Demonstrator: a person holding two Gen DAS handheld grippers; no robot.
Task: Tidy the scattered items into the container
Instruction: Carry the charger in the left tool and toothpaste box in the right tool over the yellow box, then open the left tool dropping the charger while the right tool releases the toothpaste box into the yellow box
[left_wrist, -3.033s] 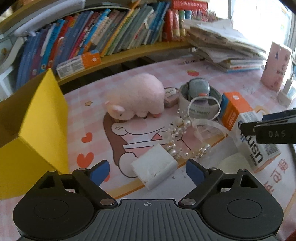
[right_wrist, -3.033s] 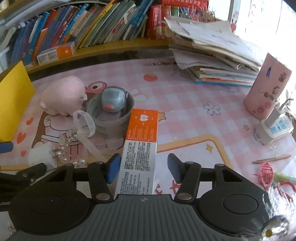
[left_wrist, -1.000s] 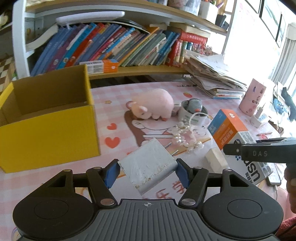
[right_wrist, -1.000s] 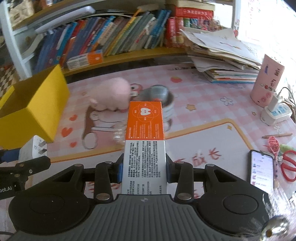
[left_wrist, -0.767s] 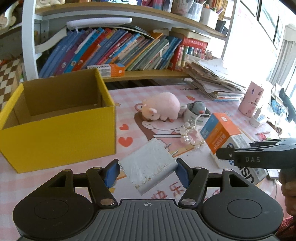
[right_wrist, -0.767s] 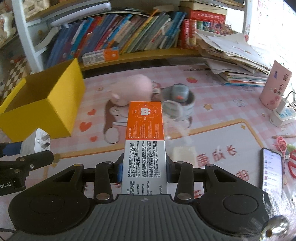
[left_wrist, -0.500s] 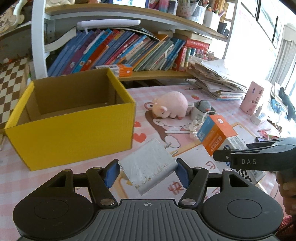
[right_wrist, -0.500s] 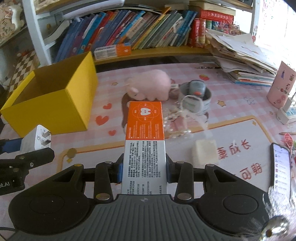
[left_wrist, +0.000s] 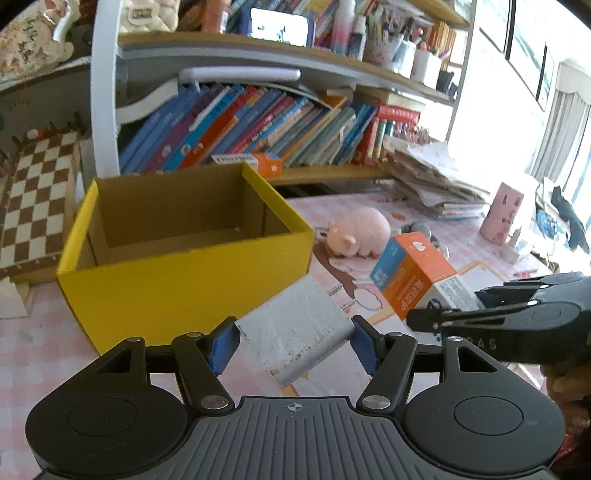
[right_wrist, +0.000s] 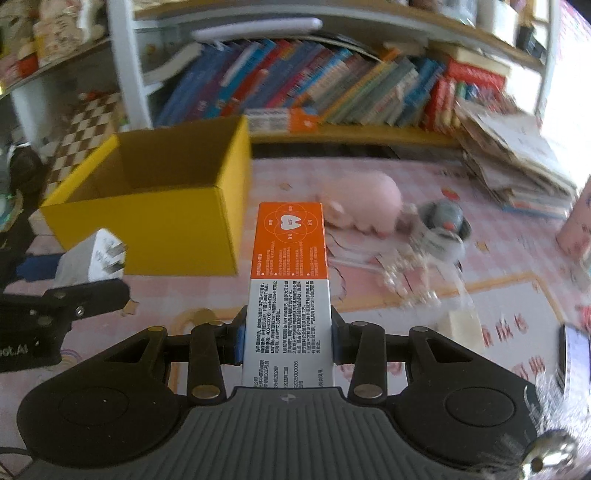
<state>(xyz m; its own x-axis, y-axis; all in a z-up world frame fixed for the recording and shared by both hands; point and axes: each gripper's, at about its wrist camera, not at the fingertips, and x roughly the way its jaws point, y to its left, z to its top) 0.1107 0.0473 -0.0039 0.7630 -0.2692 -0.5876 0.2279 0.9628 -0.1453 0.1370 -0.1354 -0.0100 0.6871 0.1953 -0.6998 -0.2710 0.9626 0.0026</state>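
**Both loads now up at the box — mind the rim and each other**

Since three seconds ago you have lifted both items off the mat and carried them left: the yellow box (left_wrist: 184, 266), then only a corner at the frame's edge, now fills the middle of both views with its open top in sight.

Your left gripper (left_wrist: 293, 338) is clamped on the white charger (left_wrist: 299, 328), which sits skewed between the blue pads with its prongs pointing away toward the mat. Your right gripper (right_wrist: 286, 334) is closed tight on the sides of the toothpaste carton (right_wrist: 288, 280), which juts straight out ahead, its orange end reaching toward the box's near right corner. Both loads are in the air just short of the box, neither over the opening yet. As far as the views reach, the box looks empty.

What could go wrong:

- The carton is long. If you come in low, its front end may strike the box wall and shove the light cardboard along the table, or lever the carton out of your grip.
- The charger is held on a slant, so the pads bear on little of it. A knock on the rim could twist it free outside the box.
- Your two grippers are close side by side and bound for the same opening. Going in together risks a collision; one at a time looks safer.
- The pink plush pig (left_wrist: 360, 230), the cup (right_wrist: 443, 227) and the bead string (right_wrist: 406, 277) are left on the mat.
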